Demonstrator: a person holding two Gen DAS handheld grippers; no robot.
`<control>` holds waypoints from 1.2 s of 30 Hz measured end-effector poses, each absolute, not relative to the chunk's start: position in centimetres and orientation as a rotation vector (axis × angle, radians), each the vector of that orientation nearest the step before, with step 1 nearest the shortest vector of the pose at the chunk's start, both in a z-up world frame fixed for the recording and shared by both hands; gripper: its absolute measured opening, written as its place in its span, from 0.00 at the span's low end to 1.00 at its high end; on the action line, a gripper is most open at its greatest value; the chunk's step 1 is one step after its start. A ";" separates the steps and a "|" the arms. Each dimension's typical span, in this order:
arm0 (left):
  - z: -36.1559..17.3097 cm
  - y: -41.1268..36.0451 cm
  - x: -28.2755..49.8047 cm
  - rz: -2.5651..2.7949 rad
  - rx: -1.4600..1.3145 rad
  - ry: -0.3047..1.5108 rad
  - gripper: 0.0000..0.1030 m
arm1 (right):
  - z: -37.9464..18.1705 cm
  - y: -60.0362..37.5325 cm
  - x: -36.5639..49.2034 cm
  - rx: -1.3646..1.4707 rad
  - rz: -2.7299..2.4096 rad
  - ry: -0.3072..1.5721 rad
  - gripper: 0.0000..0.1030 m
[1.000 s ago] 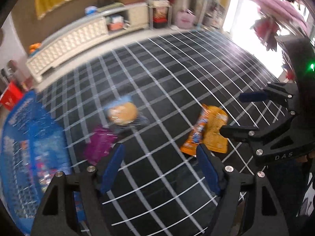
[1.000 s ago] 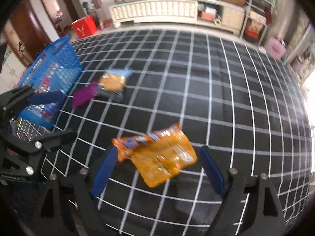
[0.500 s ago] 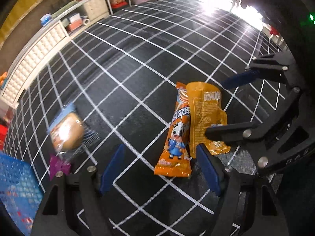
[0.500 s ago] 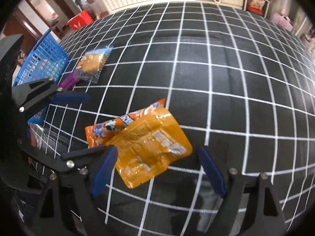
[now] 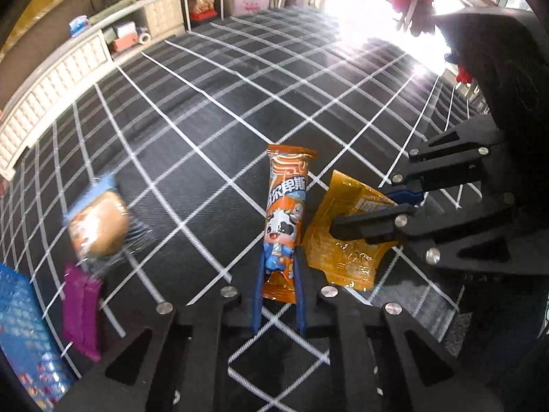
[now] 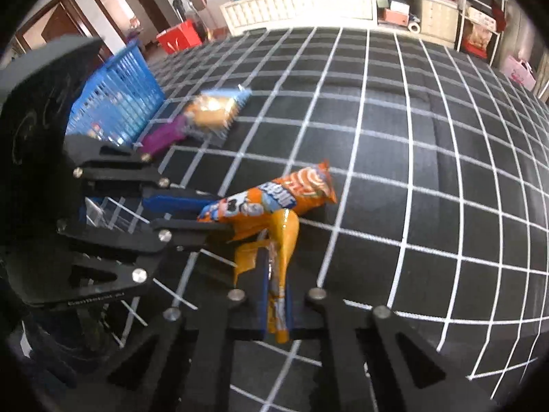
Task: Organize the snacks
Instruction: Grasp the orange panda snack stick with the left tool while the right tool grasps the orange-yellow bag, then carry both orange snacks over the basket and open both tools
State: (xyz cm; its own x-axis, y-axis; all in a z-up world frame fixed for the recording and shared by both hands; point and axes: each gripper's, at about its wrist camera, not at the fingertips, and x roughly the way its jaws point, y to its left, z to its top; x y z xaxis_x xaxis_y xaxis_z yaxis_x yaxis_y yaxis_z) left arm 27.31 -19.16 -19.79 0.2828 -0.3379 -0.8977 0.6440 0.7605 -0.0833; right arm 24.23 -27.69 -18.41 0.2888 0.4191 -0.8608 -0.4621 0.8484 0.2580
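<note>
Orange foil crinkles between my left fingers: my left gripper (image 5: 278, 283) is pinched on the lower end of the long orange snack stick wrapper with a cartoon cow (image 5: 284, 219), blue pads pressed against both of its sides. The wrapper's far end points away across the black cloth with a white grid (image 5: 192, 144).

My right gripper (image 6: 276, 300) is clamped on the flat amber-yellow plastic snack pouch (image 6: 283, 237), which stands edgewise between my pads and folds over at its top. Seen from my left side, that same pouch (image 5: 343, 240) sits just beside the orange stick, with my right fingers (image 5: 367, 226) across it.

Off to the left on the cloth lie a round bun in a clear wrapper with a blue end (image 5: 97, 228) and a purple snack packet (image 5: 80, 309), the two touching or overlapping; both are blurred. Next to them stands the blue plastic slatted basket (image 6: 118, 103), with packets visible through its wall. A long white cabinet (image 6: 302, 3) runs along the far edge of the floor.
</note>
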 end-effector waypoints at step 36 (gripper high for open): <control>-6.4 11.5 20.3 -0.109 0.015 0.863 0.14 | -3.8 -1.7 22.2 -0.298 0.889 0.820 0.10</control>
State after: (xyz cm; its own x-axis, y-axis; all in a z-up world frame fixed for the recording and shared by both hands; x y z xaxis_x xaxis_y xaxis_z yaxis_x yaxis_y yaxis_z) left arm 20.28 11.45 -6.37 0.6446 -0.0894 -0.7593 0.1019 0.9943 -0.0306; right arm 22.21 -1.74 -3.83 0.3584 0.5691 -0.7400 -0.7837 0.6142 0.0927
